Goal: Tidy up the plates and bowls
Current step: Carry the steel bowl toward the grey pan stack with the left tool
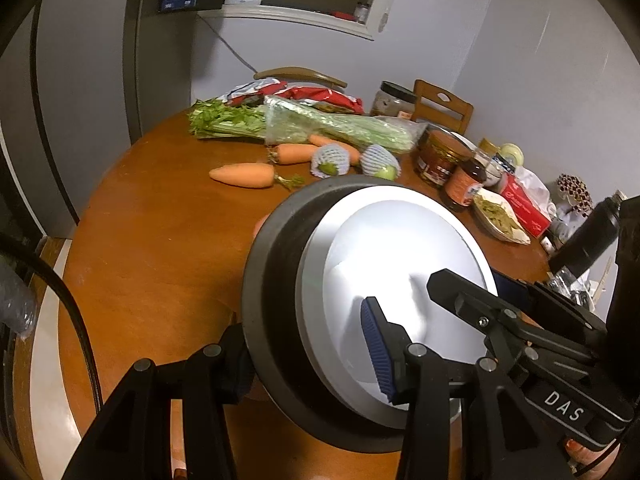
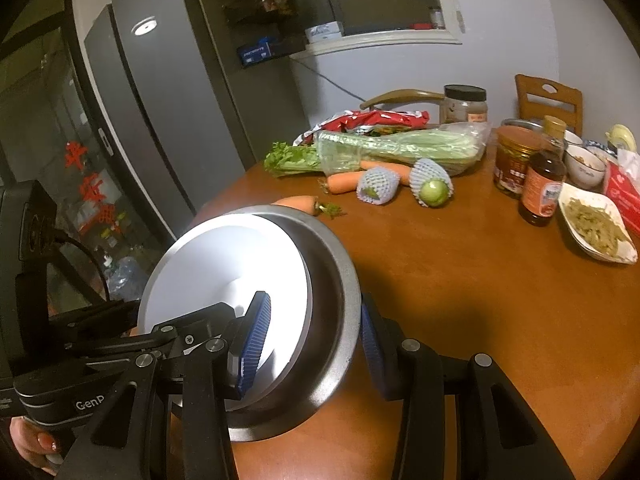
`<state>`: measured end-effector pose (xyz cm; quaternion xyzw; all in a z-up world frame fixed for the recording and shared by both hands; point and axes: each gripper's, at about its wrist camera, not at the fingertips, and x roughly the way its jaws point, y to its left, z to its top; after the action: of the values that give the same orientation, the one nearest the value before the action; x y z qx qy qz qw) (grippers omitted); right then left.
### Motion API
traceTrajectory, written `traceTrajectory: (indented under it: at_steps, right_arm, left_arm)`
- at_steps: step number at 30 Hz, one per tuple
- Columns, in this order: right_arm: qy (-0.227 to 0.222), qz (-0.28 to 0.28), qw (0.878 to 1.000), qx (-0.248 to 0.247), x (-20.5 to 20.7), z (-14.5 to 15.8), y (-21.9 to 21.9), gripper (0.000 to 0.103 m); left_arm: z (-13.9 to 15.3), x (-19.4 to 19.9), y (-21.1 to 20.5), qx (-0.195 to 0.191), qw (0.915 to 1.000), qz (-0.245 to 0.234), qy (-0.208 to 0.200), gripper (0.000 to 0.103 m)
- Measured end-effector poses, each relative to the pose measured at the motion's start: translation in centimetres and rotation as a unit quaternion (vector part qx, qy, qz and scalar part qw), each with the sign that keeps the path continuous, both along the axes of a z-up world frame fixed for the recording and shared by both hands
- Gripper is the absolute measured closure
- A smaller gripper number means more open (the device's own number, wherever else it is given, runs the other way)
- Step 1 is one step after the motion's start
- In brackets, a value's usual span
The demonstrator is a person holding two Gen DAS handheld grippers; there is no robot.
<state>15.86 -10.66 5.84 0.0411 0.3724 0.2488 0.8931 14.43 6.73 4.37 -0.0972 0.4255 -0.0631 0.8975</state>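
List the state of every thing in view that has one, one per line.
metal bowl: held off the table, tilted, gripped at opposite rims
white plate: inside the bowl
left tool: shut on the bowl's rim
right tool: shut on the bowl's rim
sauce bottle: upright, capped
big jar: upright, lid on
celery: lying in a plastic bag

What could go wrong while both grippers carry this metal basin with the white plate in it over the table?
1. The metal basin is tilted, held only at opposite rims by the left gripper and right gripper; if either moves unevenly, it may slip.
2. The white plate lies loose and slanted inside; it could slide out.
3. Carrots, a sauce bottle and jars crowd the wooden table; lowering blindly risks knocking them.
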Motion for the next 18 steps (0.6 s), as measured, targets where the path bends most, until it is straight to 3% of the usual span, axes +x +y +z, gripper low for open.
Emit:
traceTrajectory:
  at_steps: [18]
  right_arm:
    - [0.025, 0.004, 0.999, -0.034, 2.6, -3.4, 1.8, 0.057]
  left_arm:
    - [-3.7, 2.3, 0.9, 0.005, 0.9993, 0.004, 0.038, 0.056]
